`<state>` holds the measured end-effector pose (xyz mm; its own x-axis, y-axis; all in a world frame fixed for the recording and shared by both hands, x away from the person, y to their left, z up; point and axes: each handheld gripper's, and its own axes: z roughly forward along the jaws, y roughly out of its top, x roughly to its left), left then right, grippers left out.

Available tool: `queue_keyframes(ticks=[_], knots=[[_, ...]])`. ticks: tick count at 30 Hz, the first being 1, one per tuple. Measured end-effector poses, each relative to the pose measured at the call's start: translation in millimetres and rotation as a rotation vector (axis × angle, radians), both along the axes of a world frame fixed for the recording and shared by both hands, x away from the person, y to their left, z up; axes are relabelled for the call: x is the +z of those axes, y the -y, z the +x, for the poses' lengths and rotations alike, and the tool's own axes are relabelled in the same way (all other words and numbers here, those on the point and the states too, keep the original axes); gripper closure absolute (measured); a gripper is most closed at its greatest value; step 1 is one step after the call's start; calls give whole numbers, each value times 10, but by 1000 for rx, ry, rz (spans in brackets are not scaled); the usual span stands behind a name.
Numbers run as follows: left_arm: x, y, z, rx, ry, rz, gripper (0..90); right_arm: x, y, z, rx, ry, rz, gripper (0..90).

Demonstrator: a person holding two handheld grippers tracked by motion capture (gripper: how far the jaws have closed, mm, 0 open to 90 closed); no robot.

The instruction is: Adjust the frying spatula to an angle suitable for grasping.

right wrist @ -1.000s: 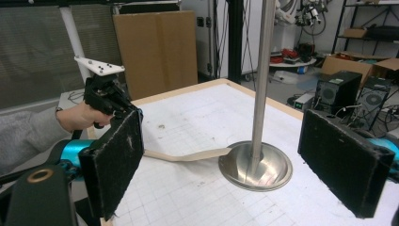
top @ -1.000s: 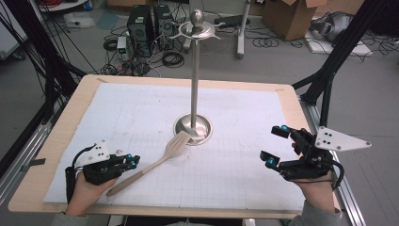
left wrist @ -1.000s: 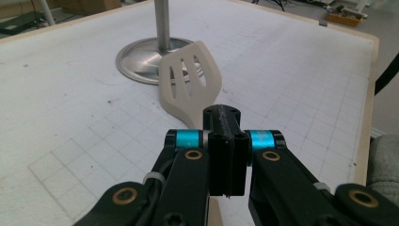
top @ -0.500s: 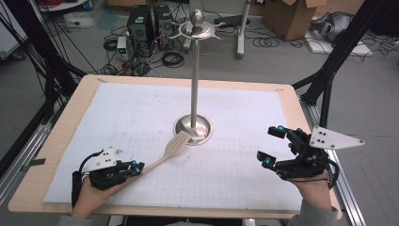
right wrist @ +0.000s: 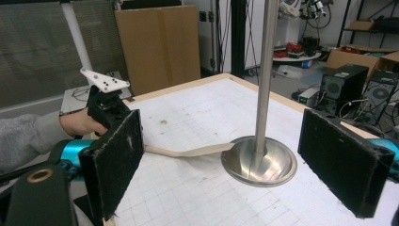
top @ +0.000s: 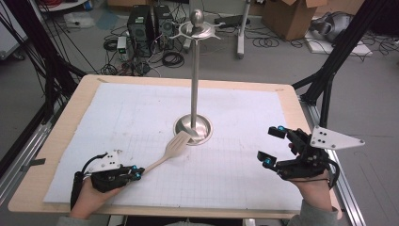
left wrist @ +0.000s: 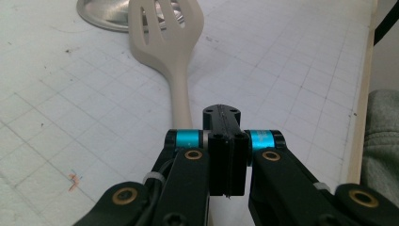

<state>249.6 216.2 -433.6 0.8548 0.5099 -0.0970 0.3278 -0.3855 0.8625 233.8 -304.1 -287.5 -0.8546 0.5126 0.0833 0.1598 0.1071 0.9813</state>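
Two grippers — left gripper (top: 136,174) clenched on smooth slotted spatula (top: 175,146); right gripper (top: 273,146) released.

Slotted spatula (left wrist: 164,33) is looking like matt cream plastic, smooth, no shine. Stand (top: 194,70) is reading as polished metal, its round base (right wrist: 259,162) showing glossy reflections. Worktop (top: 61,136) is showing a pale wood edge, covered by a matt white gridded paper sheet (top: 235,169), slightly scuffed and speckled. Left tool (left wrist: 226,141) is showing matt black plastic with glossy blue anodised rollers and brass-looking pins. Right tool (right wrist: 235,155) pads (right wrist: 115,160) are looking rough, black, foam-like. Sleeve (right wrist: 28,136) is showing grey knit cloth.
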Motion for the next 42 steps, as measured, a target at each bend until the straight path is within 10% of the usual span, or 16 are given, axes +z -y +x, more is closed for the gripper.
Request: queue_keyframes(ticks=[42], knots=[[-60, 69, 16, -11, -30, 143, 898, -5, 1, 0, 28, -9, 15, 137]])
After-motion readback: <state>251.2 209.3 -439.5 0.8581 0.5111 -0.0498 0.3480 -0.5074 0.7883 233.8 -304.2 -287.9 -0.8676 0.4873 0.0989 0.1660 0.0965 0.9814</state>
